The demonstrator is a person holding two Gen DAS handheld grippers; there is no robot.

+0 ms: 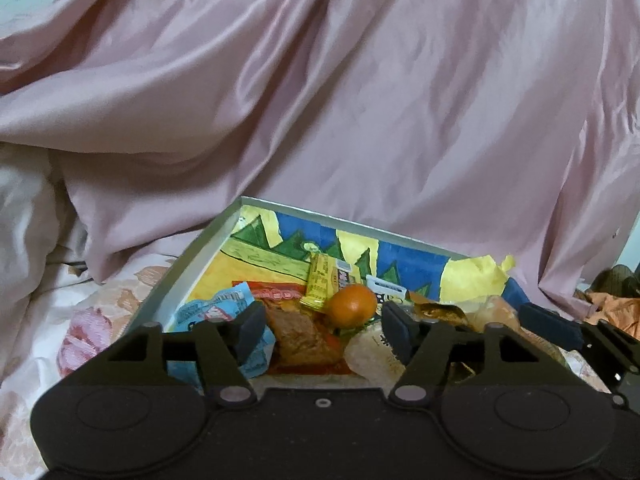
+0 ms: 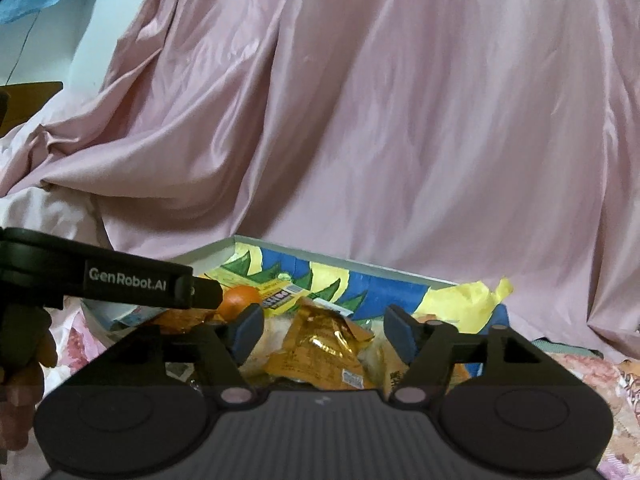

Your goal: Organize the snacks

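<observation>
Much of the snack pile is hidden behind the two black tool bodies, and the print on the wrappers cannot be read. The left tool (image 1: 322, 330) is seen released, nothing pinched between its pads, above a brown packet (image 1: 304, 336) and beside a blue packet (image 1: 218, 308). The right tool (image 2: 320, 330) is likewise released over a gold packet (image 2: 320, 344). All snacks are found inside the painted box (image 1: 192, 256) on the floral bed sheet (image 1: 60, 328), an orange (image 1: 353, 305) and yellow bar (image 1: 320, 282) among them. Pink fabric (image 1: 320, 100) is draped behind, blocking everything beyond.
</observation>
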